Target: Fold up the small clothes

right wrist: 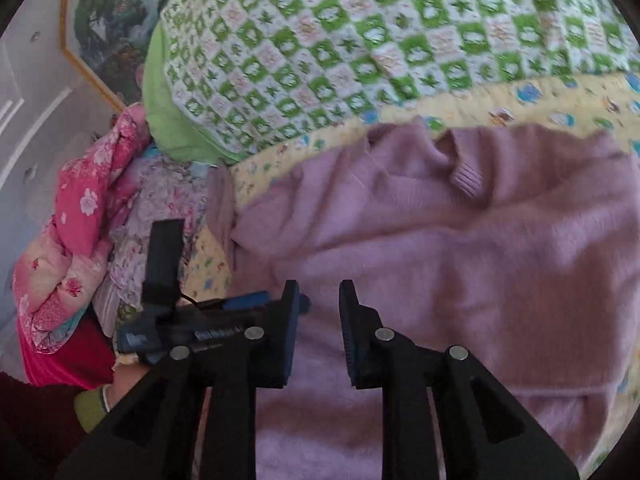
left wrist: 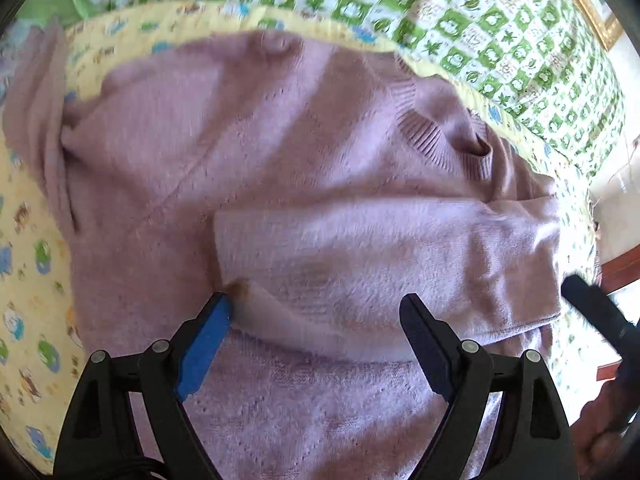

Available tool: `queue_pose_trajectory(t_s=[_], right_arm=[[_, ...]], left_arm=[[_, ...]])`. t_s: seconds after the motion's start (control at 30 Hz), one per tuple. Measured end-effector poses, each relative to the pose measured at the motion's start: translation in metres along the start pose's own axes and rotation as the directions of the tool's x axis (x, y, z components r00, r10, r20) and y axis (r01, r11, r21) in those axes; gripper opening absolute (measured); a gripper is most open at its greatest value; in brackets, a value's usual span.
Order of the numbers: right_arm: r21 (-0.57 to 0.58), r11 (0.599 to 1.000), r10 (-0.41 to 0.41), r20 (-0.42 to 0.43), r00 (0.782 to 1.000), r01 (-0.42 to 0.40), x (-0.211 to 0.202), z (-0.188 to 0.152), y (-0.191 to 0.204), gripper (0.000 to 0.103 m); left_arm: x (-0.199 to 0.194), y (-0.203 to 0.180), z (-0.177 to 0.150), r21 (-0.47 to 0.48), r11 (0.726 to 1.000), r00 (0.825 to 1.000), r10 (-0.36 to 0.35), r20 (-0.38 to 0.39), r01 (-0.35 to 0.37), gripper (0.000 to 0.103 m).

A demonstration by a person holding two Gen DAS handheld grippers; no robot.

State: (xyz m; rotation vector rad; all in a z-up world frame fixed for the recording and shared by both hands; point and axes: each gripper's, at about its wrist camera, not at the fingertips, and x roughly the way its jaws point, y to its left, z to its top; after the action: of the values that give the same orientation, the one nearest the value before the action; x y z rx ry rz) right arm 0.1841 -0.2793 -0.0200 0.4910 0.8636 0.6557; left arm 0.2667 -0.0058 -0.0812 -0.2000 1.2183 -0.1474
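Observation:
A mauve knit sweater [left wrist: 240, 152] lies spread on a yellow printed blanket [left wrist: 28, 240]. One sleeve [left wrist: 380, 256] is folded across its body, and the ribbed neckline [left wrist: 440, 140] points to the far right. My left gripper [left wrist: 316, 312] is open just above the folded sleeve, with nothing between its fingers. In the right wrist view the sweater [right wrist: 480, 260] fills the right half. My right gripper [right wrist: 319, 300] is open with a narrow gap, over the sweater's lower part and empty. The left gripper [right wrist: 224, 312] shows at its left.
A green-and-white patterned quilt [left wrist: 480, 20] lies behind the sweater on the bed. A pile of pink floral bedding [right wrist: 80, 240] sits at the left. A framed picture [right wrist: 108, 20] hangs on the wall. The right gripper [left wrist: 600, 320] shows at the left view's right edge.

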Motion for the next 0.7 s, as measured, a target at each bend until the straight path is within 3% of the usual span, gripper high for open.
queue_pose_trajectory(t_s=[0.13, 0.23, 0.27, 0.3, 0.33, 0.37, 0.47, 0.6, 0.7], right_arm=[[0.062, 0.996, -0.064, -0.001, 0.998, 0.063, -0.022, -0.018, -0.026, 0.023], [0.117, 0.988, -0.106, 0.019, 0.994, 0.103, -0.040, -0.027, -0.044, 0.025], [0.135, 0.984, -0.123, 0.024, 0.992, 0.119, -0.045, -0.028, -0.049, 0.025], [0.155, 0.978, -0.143, 0.028, 0.989, 0.137, -0.050, -0.032, -0.056, 0.026], [0.168, 0.975, -0.155, 0.031, 0.987, 0.148, -0.053, -0.033, -0.060, 0.027], [0.183, 0.969, -0.172, 0.034, 0.984, 0.163, -0.056, -0.035, -0.064, 0.027], [0.227, 0.955, -0.208, 0.059, 0.976, 0.189, -0.070, -0.038, -0.076, 0.027], [0.254, 0.940, -0.260, 0.102, 0.960, 0.228, -0.088, -0.036, -0.088, 0.027], [0.271, 0.926, -0.299, 0.097, 0.949, 0.264, -0.089, -0.031, -0.099, 0.030]], left_arm=[[0.019, 0.002, 0.002, -0.054, 0.998, 0.999, 0.017, -0.048, -0.020, 0.087], [0.023, 0.003, 0.005, -0.082, 0.996, 0.999, 0.023, -0.023, -0.025, 0.085], [0.024, 0.001, 0.006, -0.081, 0.996, 1.000, 0.027, -0.008, -0.027, 0.077], [0.022, -0.001, 0.007, -0.070, 0.997, 1.000, 0.028, 0.013, -0.027, 0.052], [0.022, -0.004, 0.008, -0.047, 0.998, 0.999, 0.036, 0.027, -0.035, 0.036], [0.021, -0.008, 0.010, -0.021, 0.999, 0.999, 0.029, 0.028, -0.029, 0.005], [-0.006, -0.018, 0.017, 0.016, 1.000, 0.994, -0.020, 0.104, 0.019, 0.006], [-0.056, -0.016, 0.021, 0.060, 0.996, 0.963, -0.083, 0.256, 0.070, 0.006], [-0.049, -0.002, 0.025, 0.075, 0.997, 0.968, -0.043, 0.247, 0.025, 0.005]])
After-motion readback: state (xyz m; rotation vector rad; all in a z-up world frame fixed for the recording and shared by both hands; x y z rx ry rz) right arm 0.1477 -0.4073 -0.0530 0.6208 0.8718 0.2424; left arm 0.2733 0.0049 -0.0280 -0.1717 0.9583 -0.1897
